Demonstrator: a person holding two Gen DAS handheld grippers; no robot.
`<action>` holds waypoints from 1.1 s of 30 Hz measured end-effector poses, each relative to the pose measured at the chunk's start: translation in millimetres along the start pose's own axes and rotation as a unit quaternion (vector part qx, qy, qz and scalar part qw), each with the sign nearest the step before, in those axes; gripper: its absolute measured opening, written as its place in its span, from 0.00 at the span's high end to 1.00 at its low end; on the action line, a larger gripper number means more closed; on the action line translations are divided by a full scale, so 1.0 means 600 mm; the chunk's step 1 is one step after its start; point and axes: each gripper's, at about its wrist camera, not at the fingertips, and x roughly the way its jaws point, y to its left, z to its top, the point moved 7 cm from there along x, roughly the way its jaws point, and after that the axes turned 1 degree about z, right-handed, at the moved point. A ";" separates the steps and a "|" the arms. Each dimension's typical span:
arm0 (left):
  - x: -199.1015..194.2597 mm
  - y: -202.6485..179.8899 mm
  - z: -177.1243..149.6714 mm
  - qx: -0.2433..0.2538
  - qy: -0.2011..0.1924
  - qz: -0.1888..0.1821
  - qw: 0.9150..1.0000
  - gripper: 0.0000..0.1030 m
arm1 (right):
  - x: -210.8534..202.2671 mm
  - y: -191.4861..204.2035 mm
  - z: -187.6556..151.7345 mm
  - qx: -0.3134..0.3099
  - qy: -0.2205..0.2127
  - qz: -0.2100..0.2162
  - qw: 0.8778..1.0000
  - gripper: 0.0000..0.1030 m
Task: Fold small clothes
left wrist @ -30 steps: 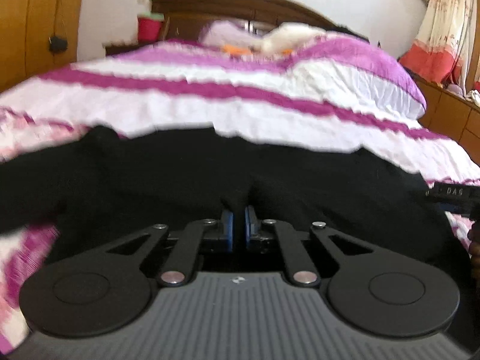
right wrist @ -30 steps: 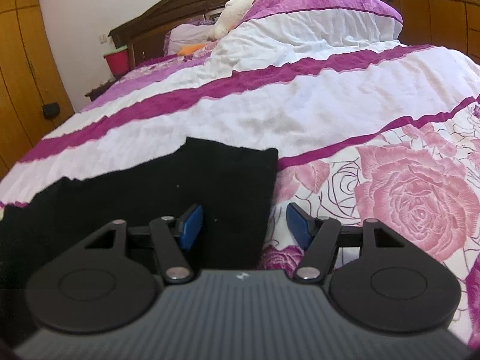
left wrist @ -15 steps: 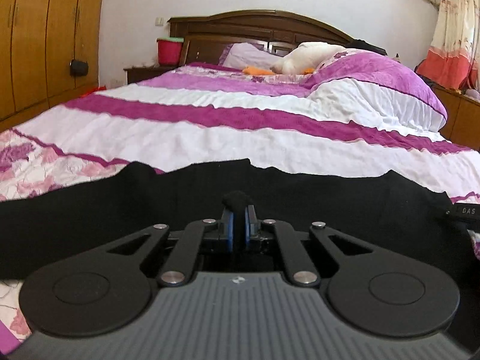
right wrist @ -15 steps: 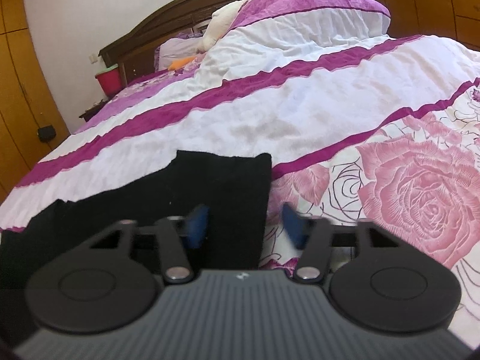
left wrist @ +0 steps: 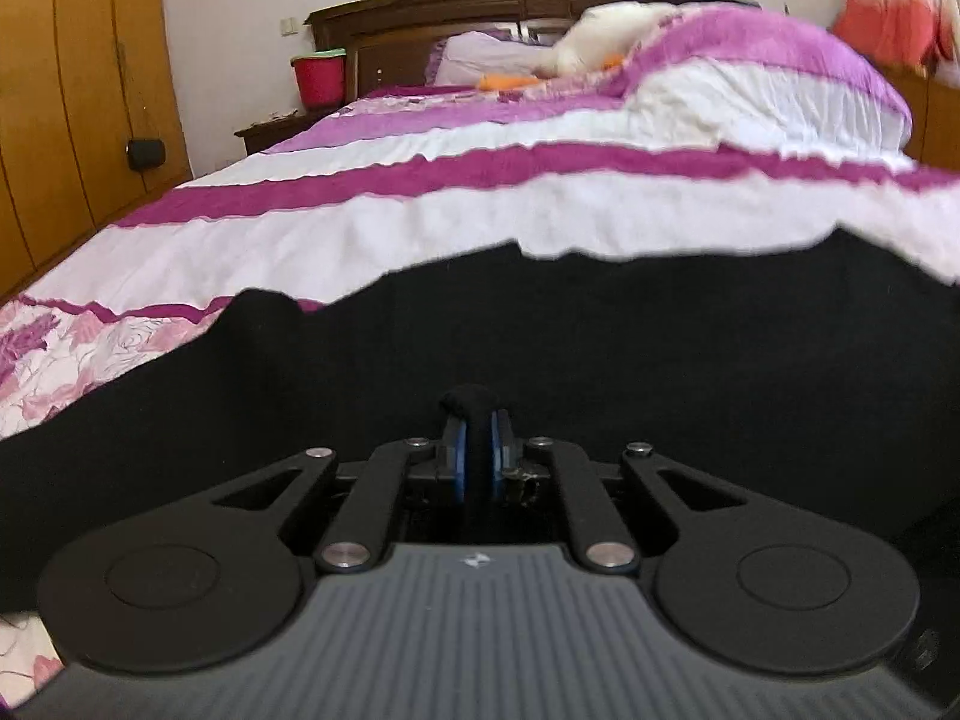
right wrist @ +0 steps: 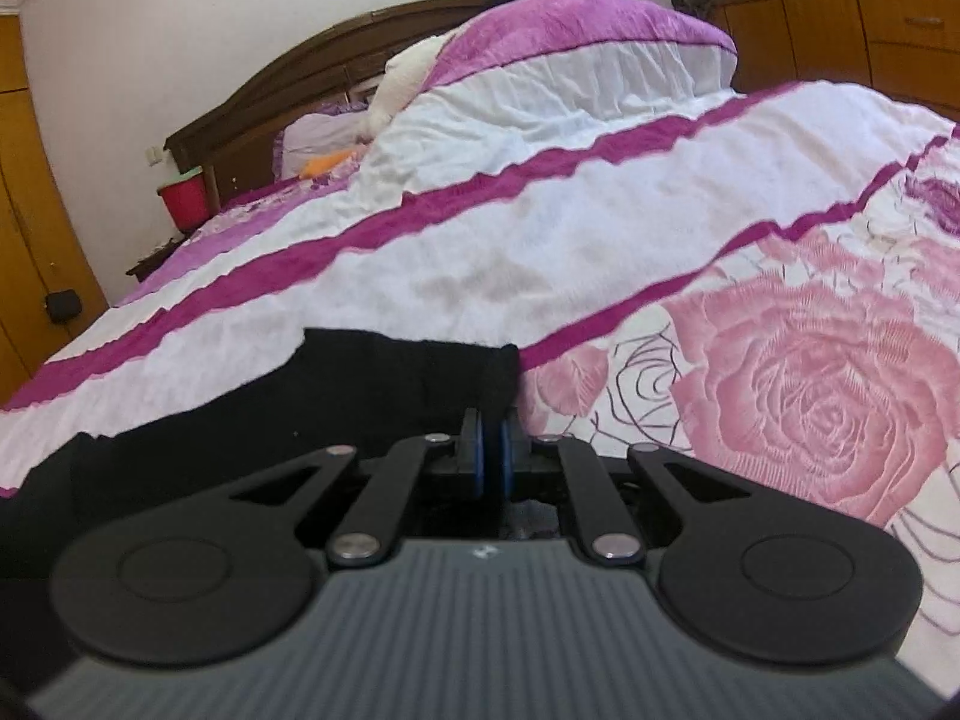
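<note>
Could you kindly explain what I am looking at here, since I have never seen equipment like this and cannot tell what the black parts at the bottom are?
There is no robot here: a person holds a two-finger grasping tool in each hand, and a wide-angle camera on each tool looks forward along its fingers. So one picture is from the left tool, the other from the right tool. The black levers and discs at the bottom are each tool's own mechanism.

The surface is a bed with a white quilt with magenta stripes and pink roses. On it lies a black cloth garment, the piece to be folded.

The left tool is shut on a pinch of the garment, which bulges up between its blue pads. The right tool's jaws have just been closing, and it now grips the garment's right edge.
</note>
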 end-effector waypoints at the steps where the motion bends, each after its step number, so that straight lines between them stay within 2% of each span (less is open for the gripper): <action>1: -0.001 -0.001 0.000 0.005 -0.002 0.003 1.000 0.91 | 0.001 -0.001 -0.001 0.001 0.003 0.001 1.000 0.92; 7: -0.016 0.012 0.002 -0.006 0.006 0.003 1.000 0.83 | -0.007 -0.002 0.005 0.013 0.008 0.008 1.000 0.87; 13: -0.058 0.043 0.008 -0.065 0.014 -0.021 0.998 0.76 | -0.059 0.009 0.030 0.000 0.002 0.006 1.000 0.67; 17: -0.076 0.046 0.005 -0.064 0.016 -0.030 0.997 0.71 | -0.094 0.028 0.032 -0.025 0.015 0.020 0.999 0.67; 20: -0.073 0.038 -0.006 -0.038 0.023 -0.016 0.999 0.68 | -0.110 0.041 0.016 -0.034 0.045 0.031 0.998 0.67; 23: -0.062 0.037 -0.018 -0.040 0.032 -0.009 0.999 0.65 | -0.114 0.051 -0.009 -0.038 0.067 0.043 0.996 0.67; 27: -0.061 0.042 -0.021 -0.047 0.029 -0.005 0.998 0.61 | -0.087 0.047 -0.052 -0.066 0.093 0.017 0.993 0.67; 33: -0.096 0.087 -0.020 -0.071 0.020 0.012 0.997 0.59 | -0.098 0.044 -0.054 -0.056 0.086 0.023 0.994 0.65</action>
